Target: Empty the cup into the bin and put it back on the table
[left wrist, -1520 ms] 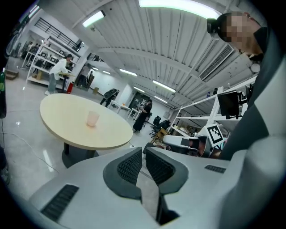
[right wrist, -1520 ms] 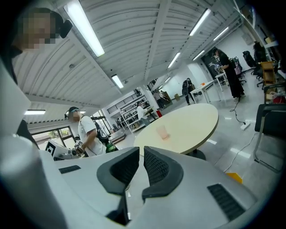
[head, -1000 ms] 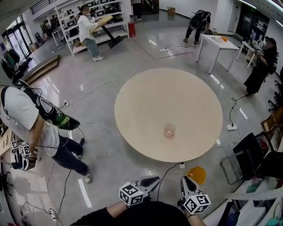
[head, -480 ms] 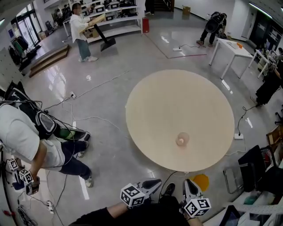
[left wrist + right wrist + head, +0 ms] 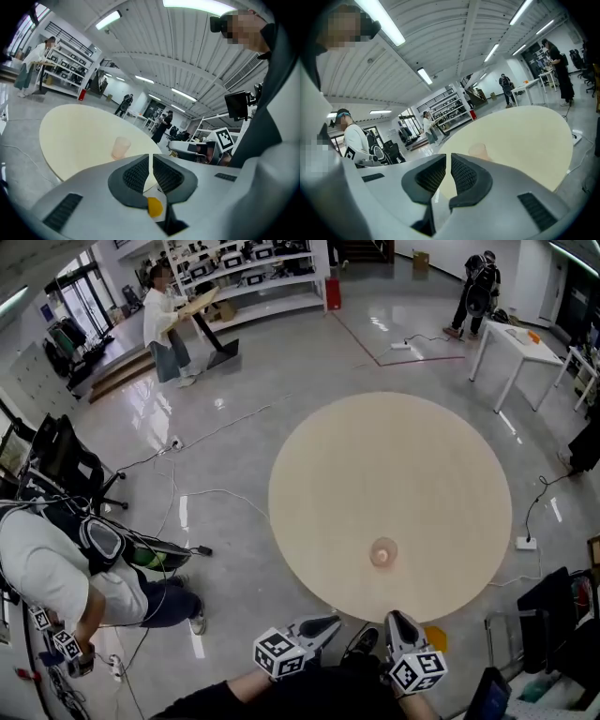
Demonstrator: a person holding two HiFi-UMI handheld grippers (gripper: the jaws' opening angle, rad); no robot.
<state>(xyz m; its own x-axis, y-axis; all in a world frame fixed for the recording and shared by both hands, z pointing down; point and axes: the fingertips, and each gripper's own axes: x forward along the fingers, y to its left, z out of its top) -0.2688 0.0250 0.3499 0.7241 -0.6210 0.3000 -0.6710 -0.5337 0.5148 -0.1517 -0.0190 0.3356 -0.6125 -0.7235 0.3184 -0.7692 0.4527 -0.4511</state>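
A translucent pinkish cup stands upright on the round beige table, near its front edge. My left gripper and right gripper hover side by side just short of that edge, above the floor, both shut and empty. In the left gripper view the cup shows beyond the closed jaws, left of the left gripper. The right gripper view has the cup just right of the right gripper. An orange-yellow object sits on the floor under the table's near edge; I cannot tell what it is.
A person holding marker-cube grippers crouches at the left beside a black chair. Cables and a power strip lie on the glossy floor around the table. A white table stands at the back right, shelves at the back left.
The view has swung left and drawn closer: table and cup sit further right and lower, nearer my grippers. Both grippers stay shut at the same spot in the view.
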